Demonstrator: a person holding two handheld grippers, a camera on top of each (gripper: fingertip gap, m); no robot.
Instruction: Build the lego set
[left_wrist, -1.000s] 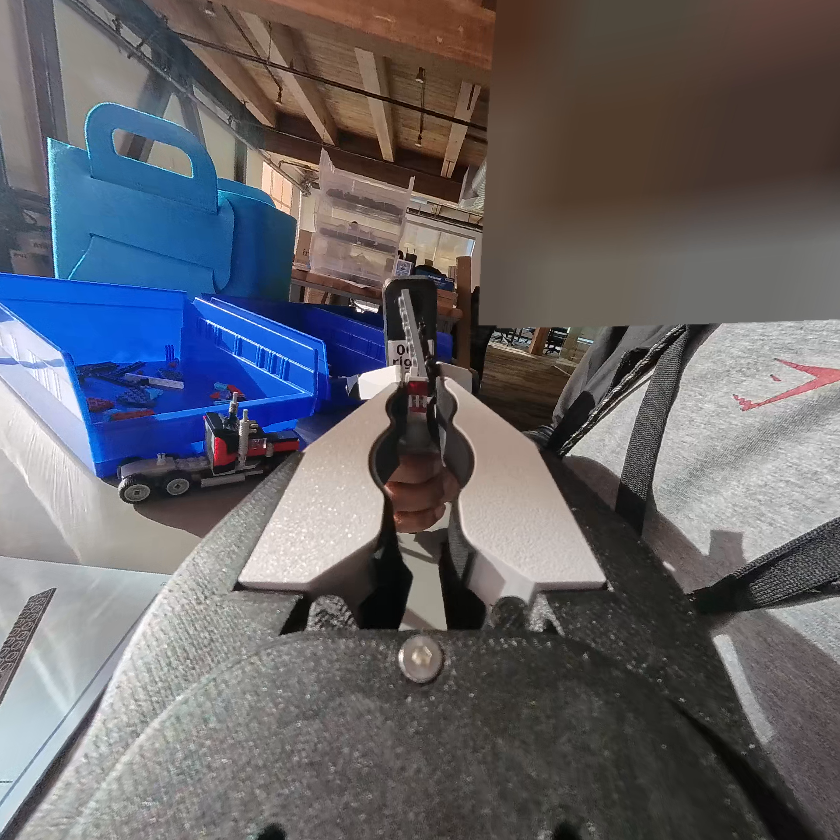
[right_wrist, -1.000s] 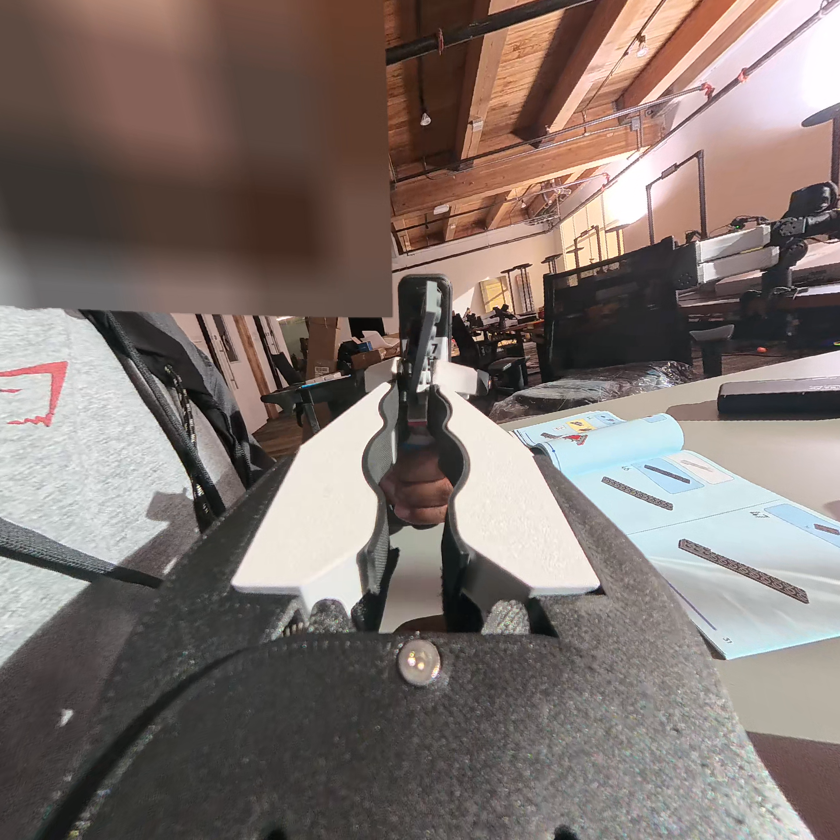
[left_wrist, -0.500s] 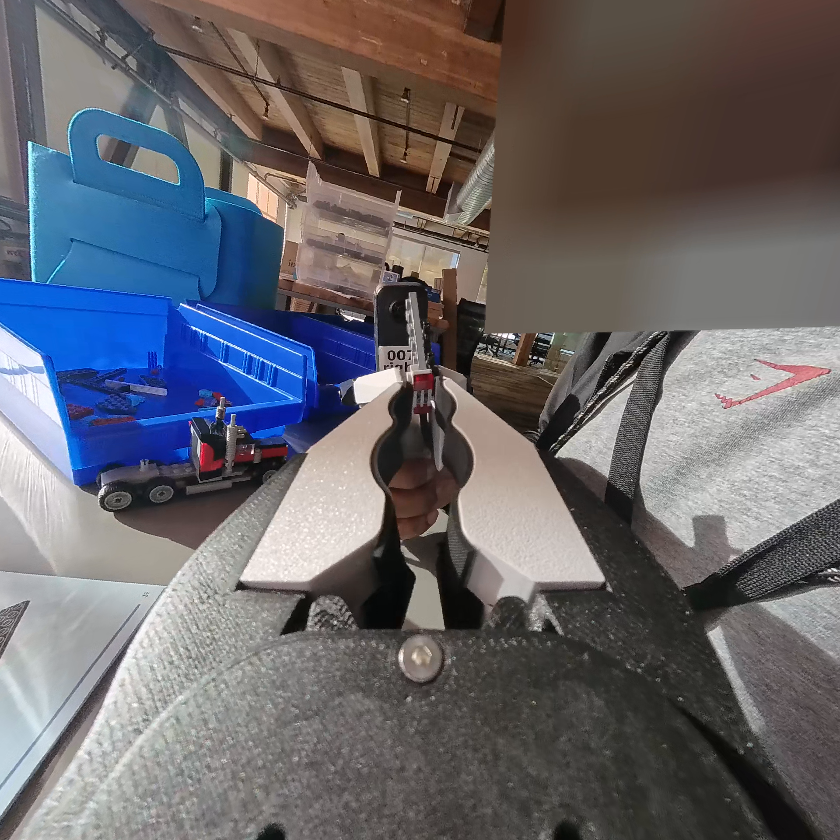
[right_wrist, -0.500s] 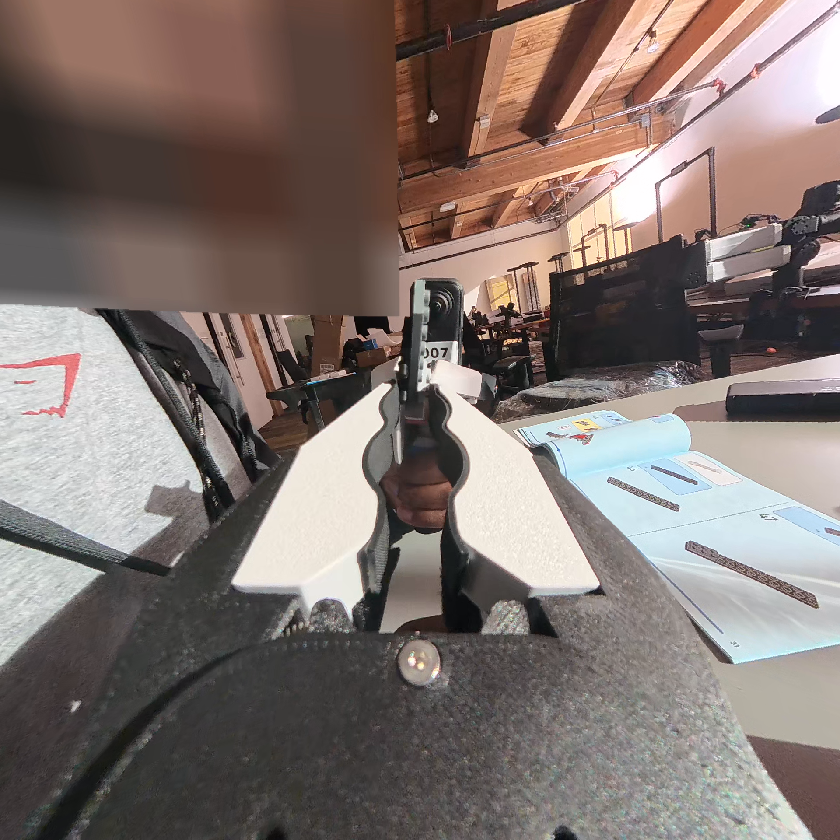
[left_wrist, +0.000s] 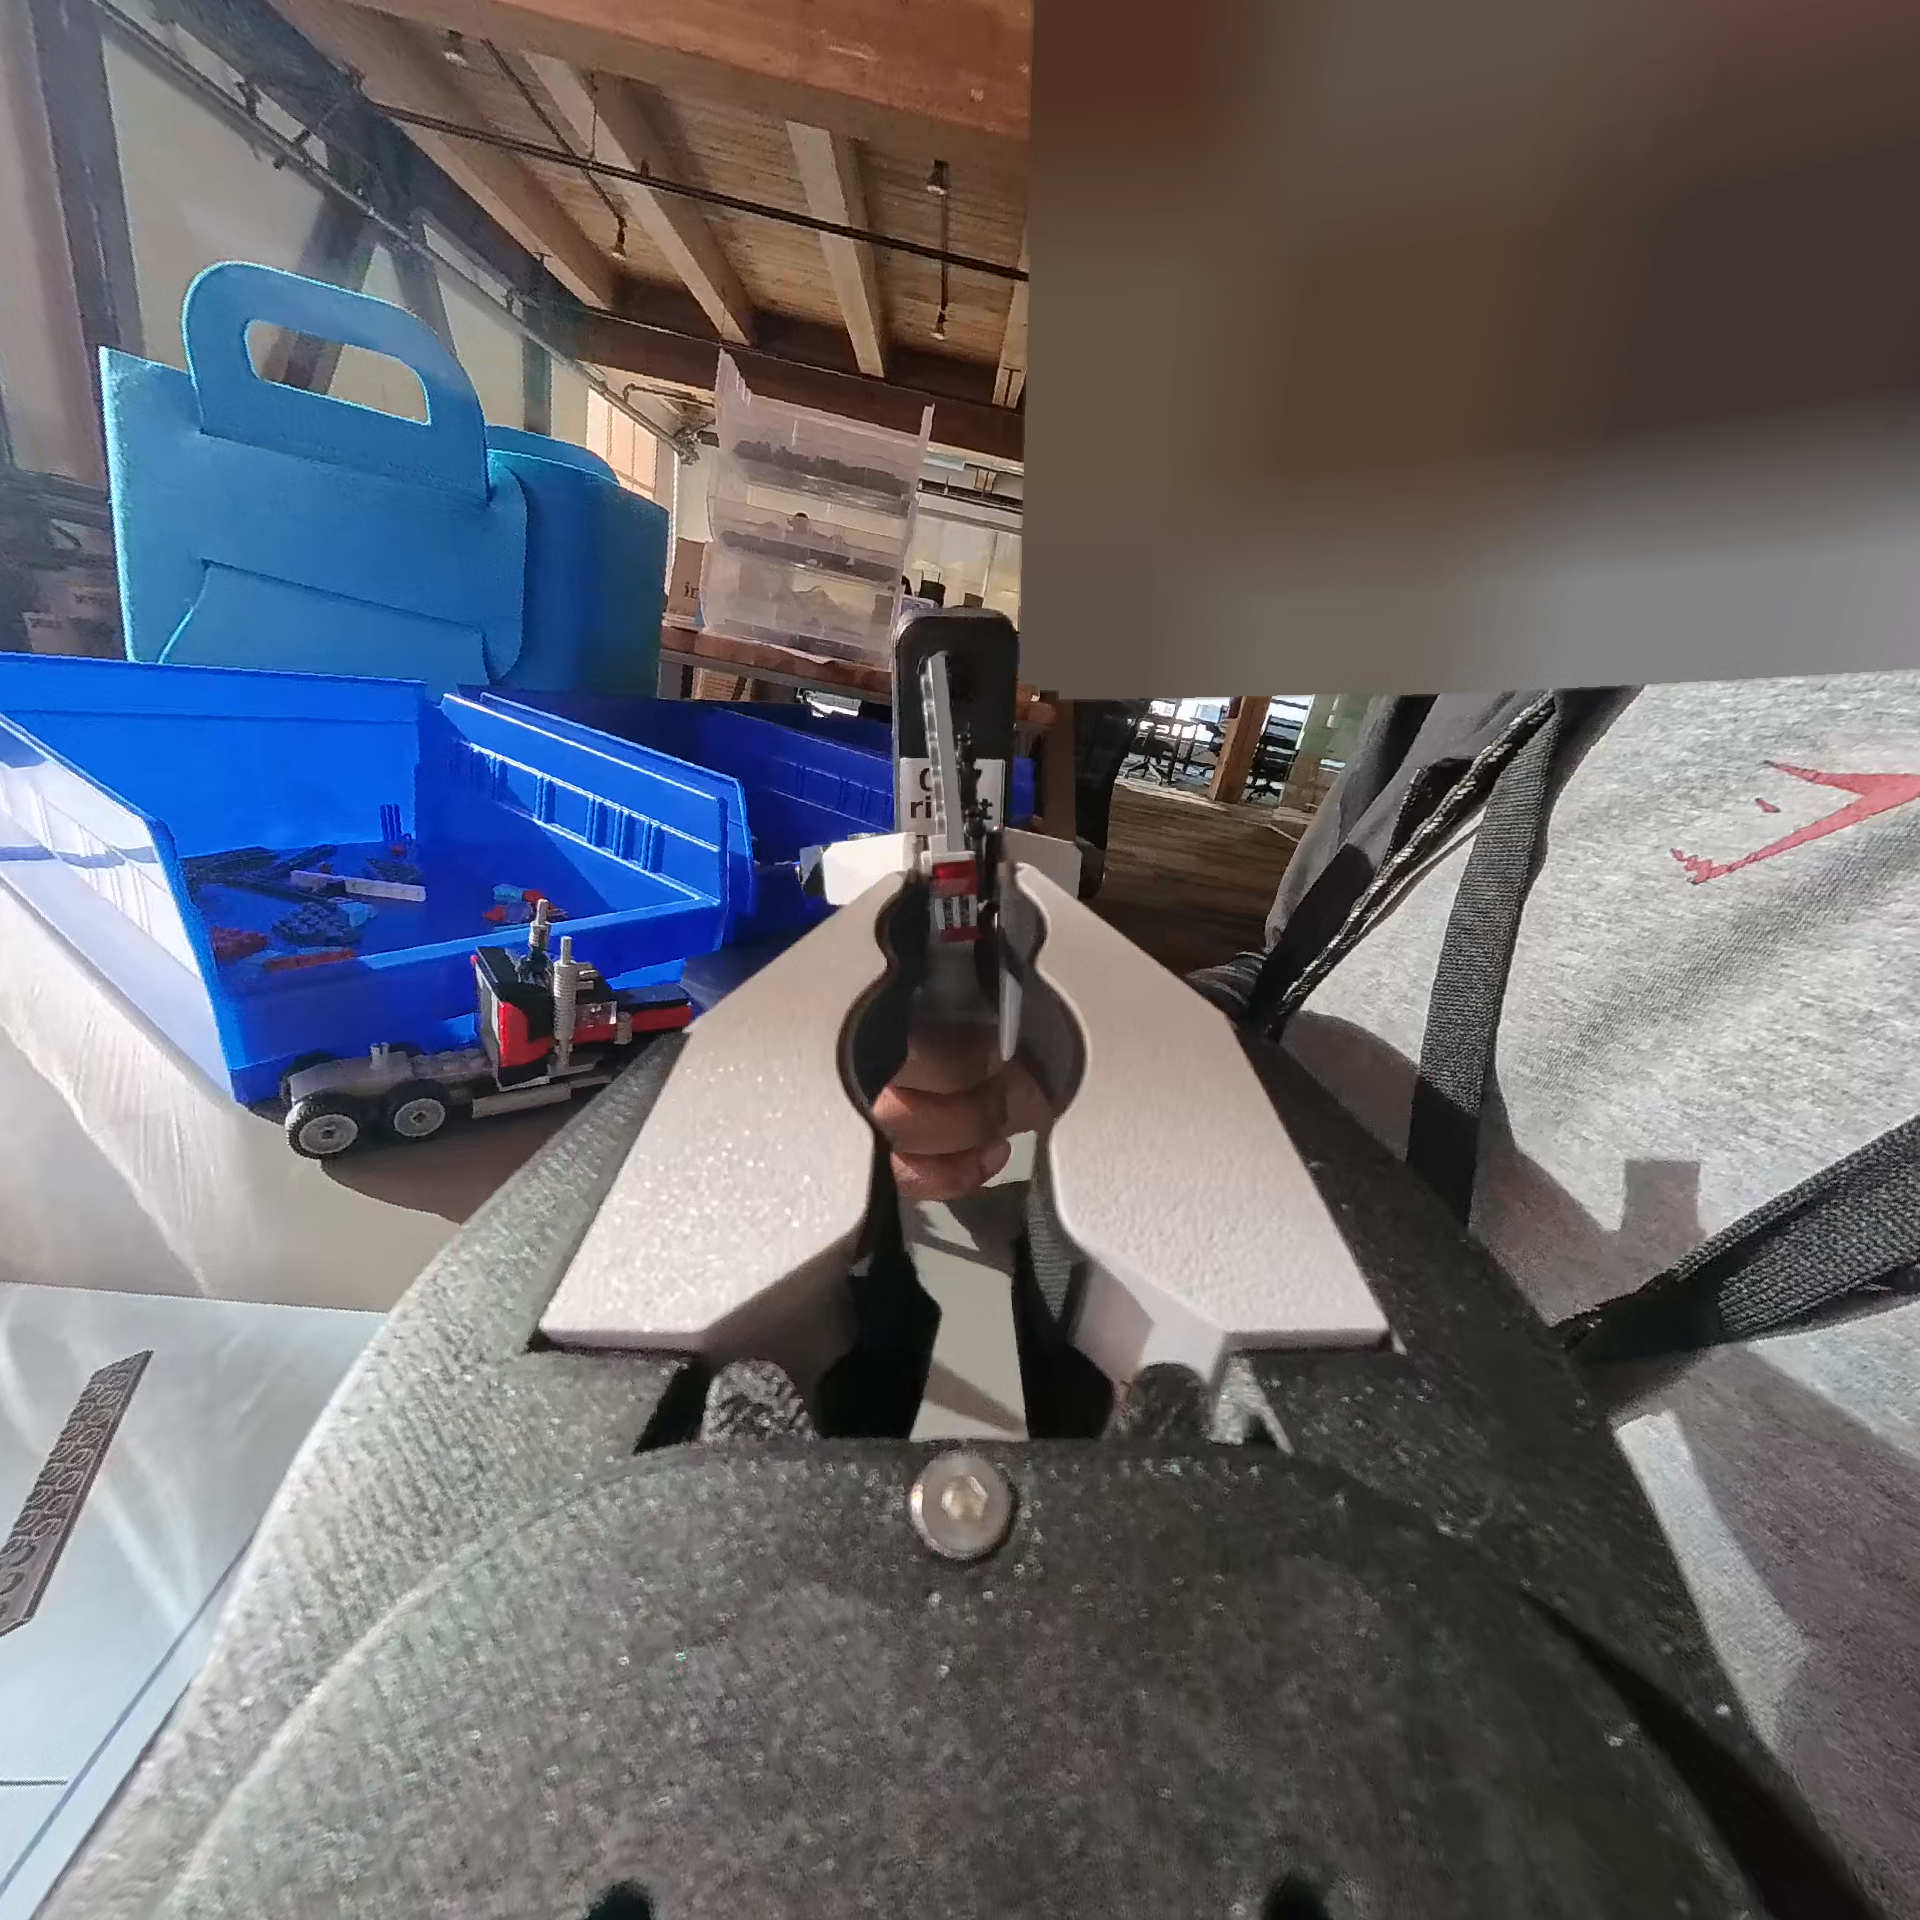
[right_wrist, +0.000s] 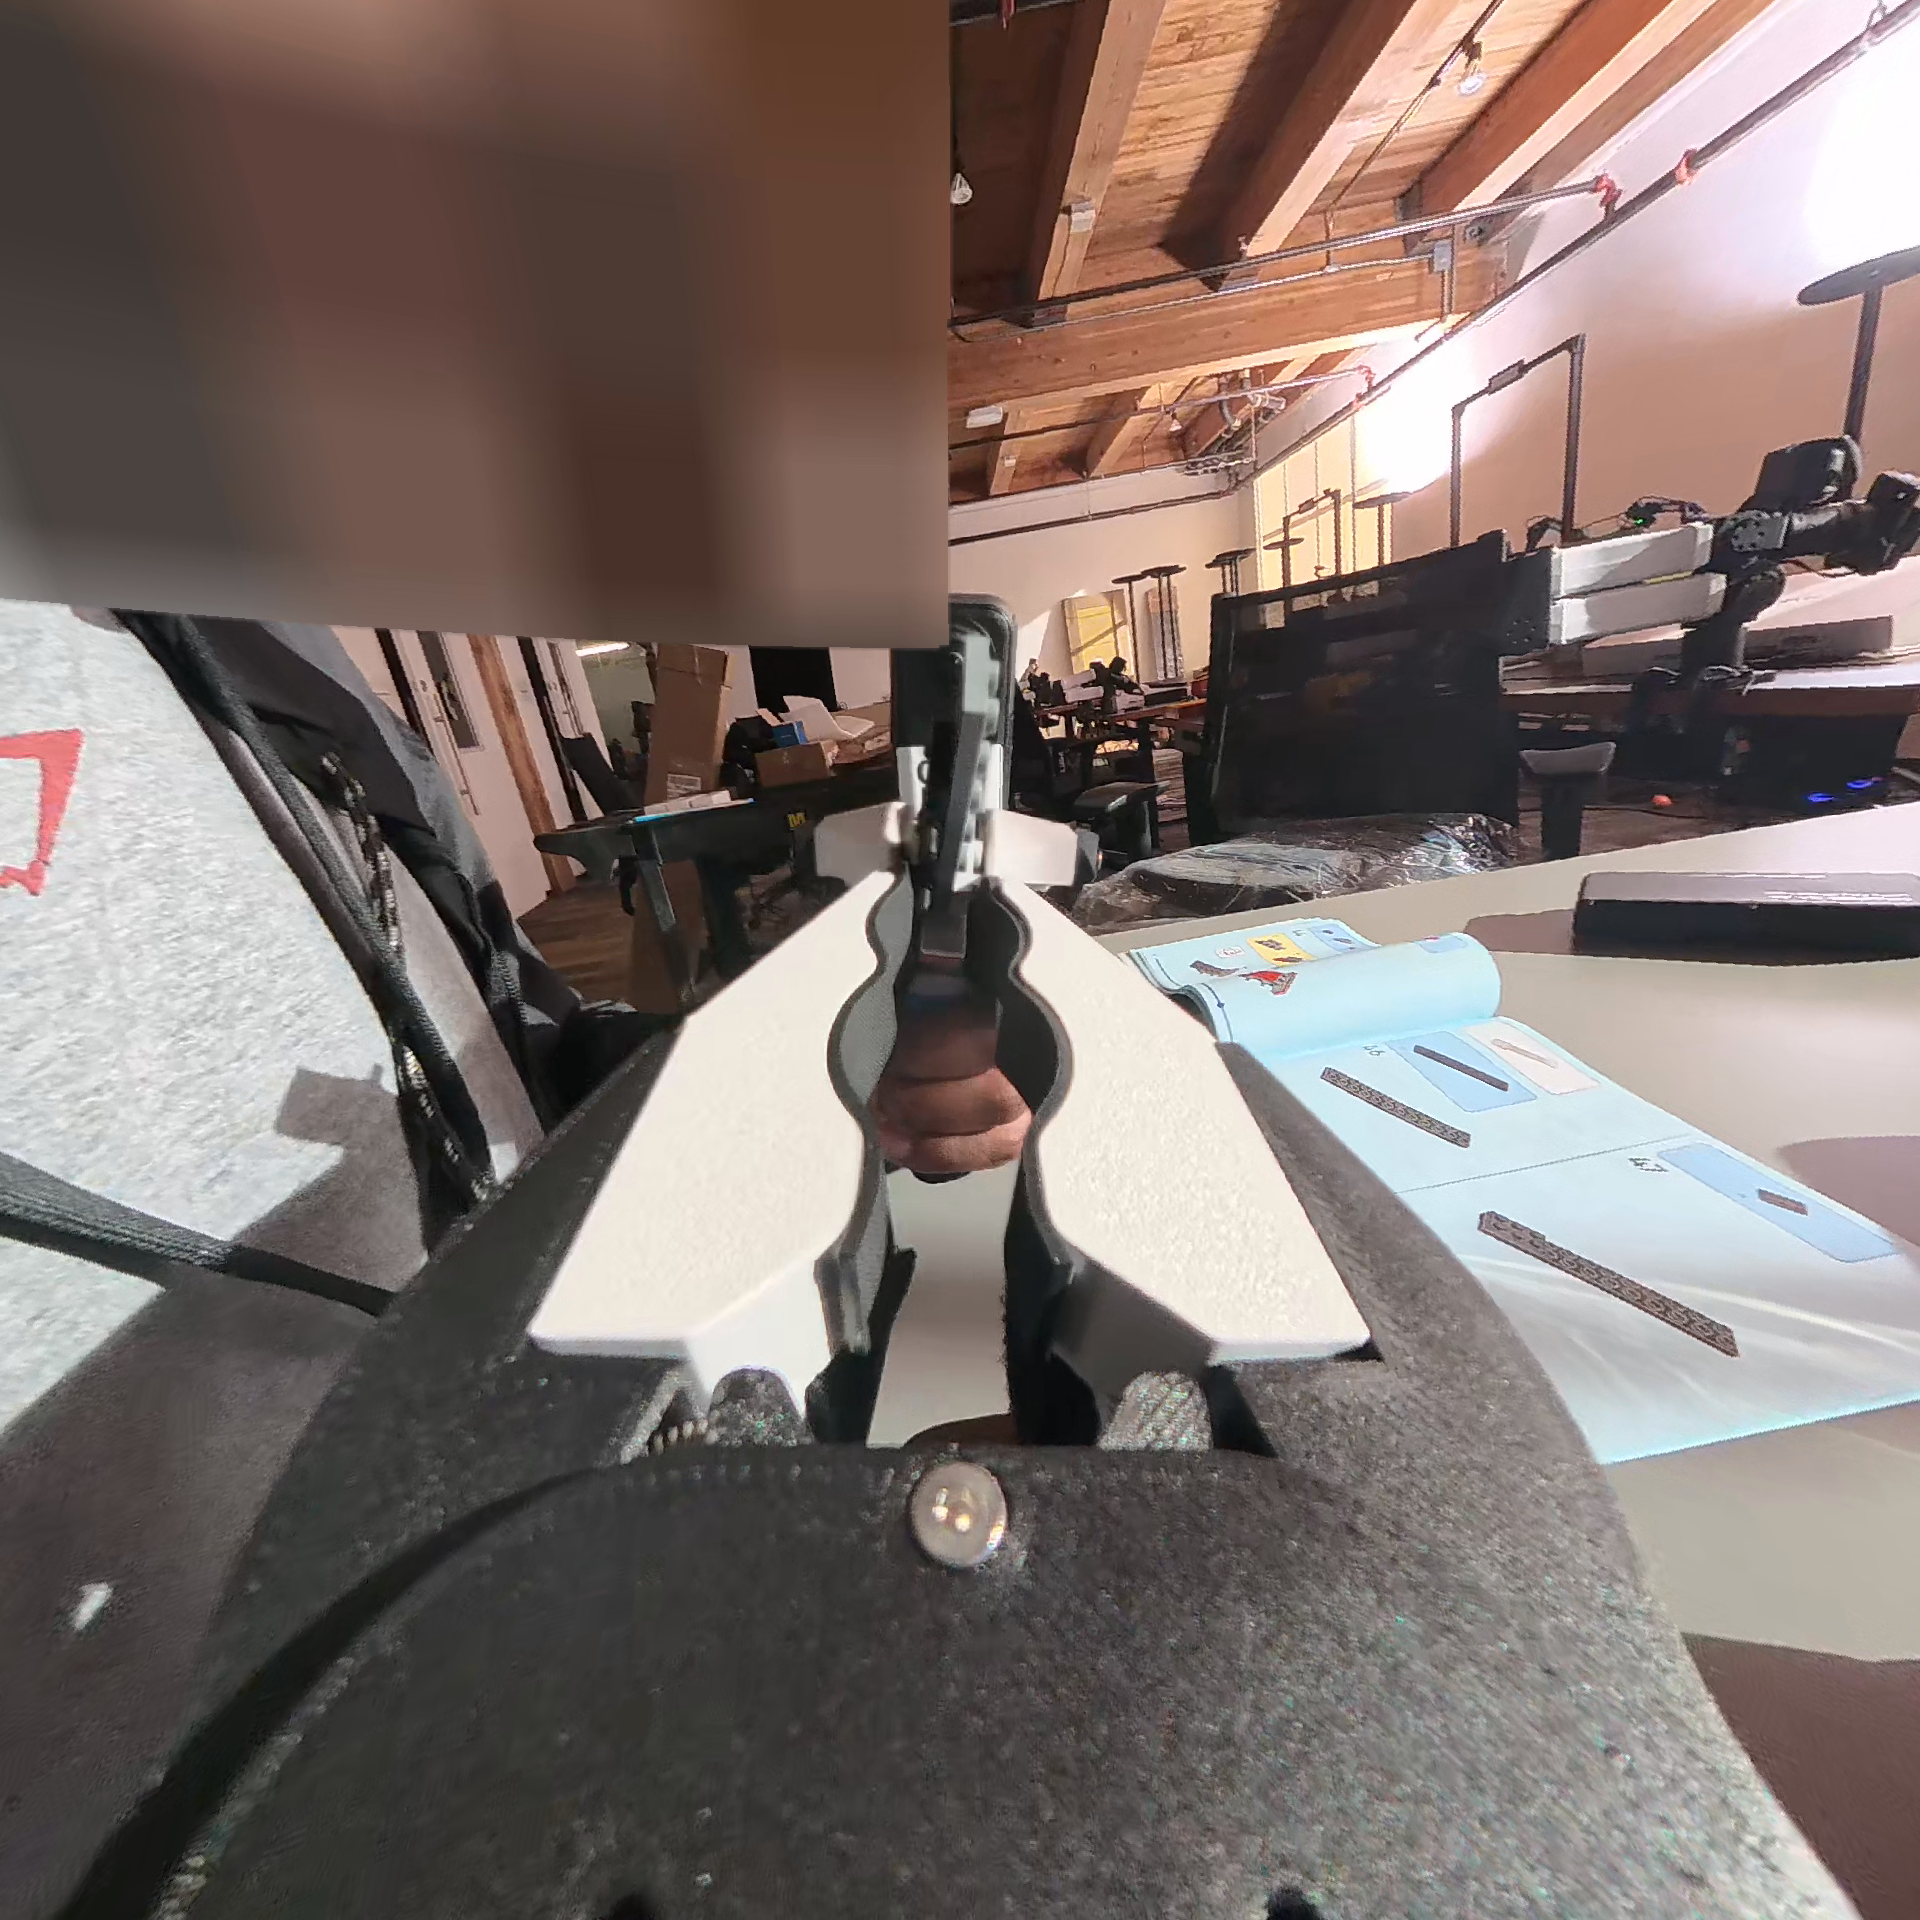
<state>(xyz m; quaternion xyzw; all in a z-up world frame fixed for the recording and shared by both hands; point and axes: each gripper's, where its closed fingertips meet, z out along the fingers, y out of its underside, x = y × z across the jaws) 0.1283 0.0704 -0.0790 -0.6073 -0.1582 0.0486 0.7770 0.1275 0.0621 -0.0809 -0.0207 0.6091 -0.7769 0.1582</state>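
Both grippers face each other in mid-air in front of the person's chest, tip to tip, with one lego sub-assembly between them.

**Key relation.** In the left wrist view, the left gripper (left_wrist: 961, 904) points straight at the right gripper (left_wrist: 954, 717), which appears at centre frame just beyond it. The grey plate assembly (left_wrist: 940, 769) stands on edge between the two, its long axis running up the frame. A small red and white piece (left_wrist: 956, 902) sits at its lower end, right at the left fingertips. In the right wrist view, the same grey plate assembly (right_wrist: 964, 790) rises from the tips of the right gripper (right_wrist: 951, 894), again with its long axis near vertical. Neither gripper is nearer; both meet at the part.

**Claw state.**
- Left gripper: fingers nearly together, clamped on the lower end of the assembly at the red and white piece.
- Right gripper: fingers nearly together, clamped on the grey plate assembly.

**Other task items.**
- Truck model (left_wrist: 488, 1049): on the table at left centre of the left wrist view, touching or just beside the blue bin (left_wrist: 125, 862).
- Instruction booklet (right_wrist: 1558, 1174): open on the table at right of the right wrist view.

**Judgement.** The step in hand appears to be pressing a piece onto the plate. The coming move depends on the two grippers pushing along their shared axis without tilting the plate.
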